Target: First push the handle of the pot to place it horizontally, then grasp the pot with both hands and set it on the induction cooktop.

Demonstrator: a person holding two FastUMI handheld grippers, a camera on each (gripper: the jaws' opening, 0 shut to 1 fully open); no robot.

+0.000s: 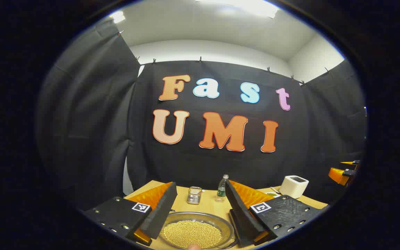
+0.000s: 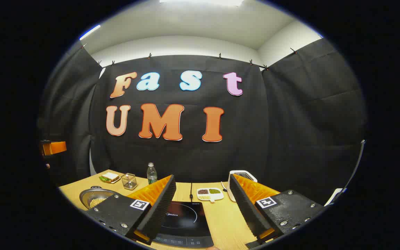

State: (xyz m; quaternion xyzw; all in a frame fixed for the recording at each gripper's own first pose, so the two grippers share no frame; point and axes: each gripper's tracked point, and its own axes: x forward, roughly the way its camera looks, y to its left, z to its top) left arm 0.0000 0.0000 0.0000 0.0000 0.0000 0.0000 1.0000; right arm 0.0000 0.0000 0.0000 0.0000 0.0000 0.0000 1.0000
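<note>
A round metal pot (image 1: pixel 193 232) holding yellow beans sits on the wooden table just below and between the fingers of my left gripper (image 1: pixel 200 187), which stands open above it, touching nothing. In the right gripper view the same pot (image 2: pixel 95 198) lies at the far left of the table. A black induction cooktop (image 2: pixel 183 222) lies flat under my right gripper (image 2: pixel 202 178), which is open and holds nothing. The right gripper's orange body (image 1: pixel 342 173) shows at the right edge of the left gripper view; the left gripper's orange body (image 2: pixel 52 147) shows at the far left of the right gripper view.
Behind the pot stand a small wire basket (image 1: pixel 194 195) and a plastic bottle (image 1: pixel 222 189). A sandwich on a plate (image 2: pixel 109 177) sits at the back left. A divided dish of beans (image 2: pixel 209 193) and a white appliance (image 2: pixel 243 176) lie behind the cooktop.
</note>
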